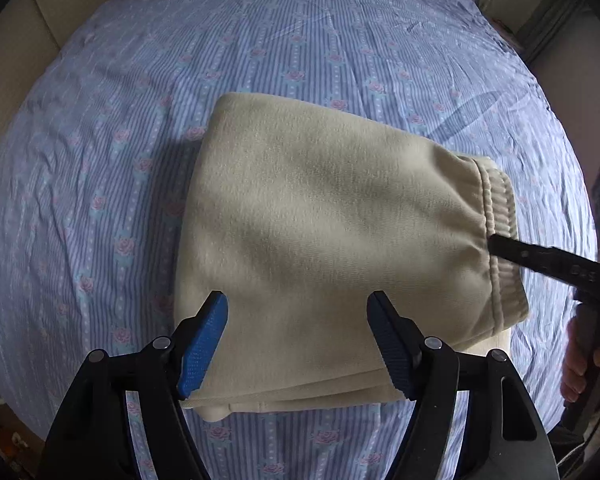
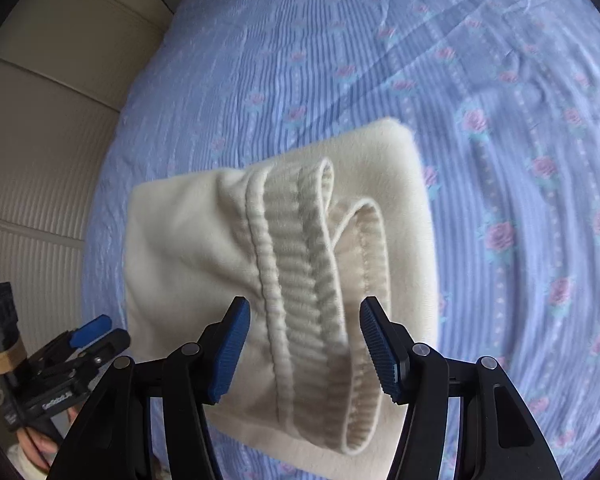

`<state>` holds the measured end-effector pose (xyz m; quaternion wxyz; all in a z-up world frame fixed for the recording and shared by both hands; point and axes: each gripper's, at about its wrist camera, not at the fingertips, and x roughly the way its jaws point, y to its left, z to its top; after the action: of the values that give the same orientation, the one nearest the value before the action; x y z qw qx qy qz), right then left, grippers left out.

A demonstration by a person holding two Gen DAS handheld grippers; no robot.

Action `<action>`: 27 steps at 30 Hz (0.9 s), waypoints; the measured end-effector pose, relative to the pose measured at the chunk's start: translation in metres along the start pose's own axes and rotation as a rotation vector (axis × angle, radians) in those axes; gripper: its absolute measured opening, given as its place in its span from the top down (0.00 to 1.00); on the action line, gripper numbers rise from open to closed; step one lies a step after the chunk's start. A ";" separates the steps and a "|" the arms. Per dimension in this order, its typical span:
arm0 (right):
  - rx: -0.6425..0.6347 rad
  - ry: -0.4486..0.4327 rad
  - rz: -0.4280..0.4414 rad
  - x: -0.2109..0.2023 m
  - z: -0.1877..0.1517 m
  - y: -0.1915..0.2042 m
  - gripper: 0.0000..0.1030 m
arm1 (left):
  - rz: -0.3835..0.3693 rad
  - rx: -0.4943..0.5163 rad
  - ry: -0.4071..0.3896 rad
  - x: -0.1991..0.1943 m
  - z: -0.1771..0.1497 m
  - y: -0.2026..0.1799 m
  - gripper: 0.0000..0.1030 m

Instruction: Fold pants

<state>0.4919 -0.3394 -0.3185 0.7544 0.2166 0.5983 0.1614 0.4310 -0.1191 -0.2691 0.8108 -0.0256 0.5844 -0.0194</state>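
Cream pants (image 1: 320,216) lie folded into a compact stack on the bed. The ribbed waistband (image 1: 500,232) is on the stack's right side. My left gripper (image 1: 298,340) is open, its blue pads either side of the stack's near part, holding nothing. In the right wrist view the pants (image 2: 204,240) fill the middle, with the waistband (image 2: 312,280) looped open on top. My right gripper (image 2: 304,344) is open just above the waistband. The right gripper's finger (image 1: 540,260) shows at the waistband in the left wrist view. The left gripper (image 2: 92,332) shows at lower left.
The bed has a blue striped sheet (image 1: 260,40) with pink roses, wrinkled, with room all around the stack. A cream padded headboard or wall (image 2: 40,140) runs along one side. A hand (image 1: 580,364) grips the right handle.
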 end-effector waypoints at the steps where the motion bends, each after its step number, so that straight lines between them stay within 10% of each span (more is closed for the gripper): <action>1: 0.001 -0.001 0.017 0.000 -0.002 0.003 0.46 | -0.008 0.002 0.002 0.000 -0.001 0.000 0.31; 9: 0.129 0.045 0.115 0.025 0.009 -0.025 0.46 | -0.063 -0.014 0.021 0.000 -0.004 -0.001 0.27; 17: 0.169 -0.074 0.260 -0.029 -0.012 -0.016 0.87 | -0.070 -0.018 0.011 -0.003 -0.002 -0.004 0.27; 27: 0.217 -0.153 0.175 -0.061 -0.020 -0.052 0.94 | -0.103 0.017 -0.014 -0.013 0.000 -0.020 0.27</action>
<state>0.4579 -0.4115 -0.2986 0.7529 0.3596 0.5320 0.1440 0.4266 -0.1383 -0.2555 0.8129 -0.0491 0.5766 -0.0659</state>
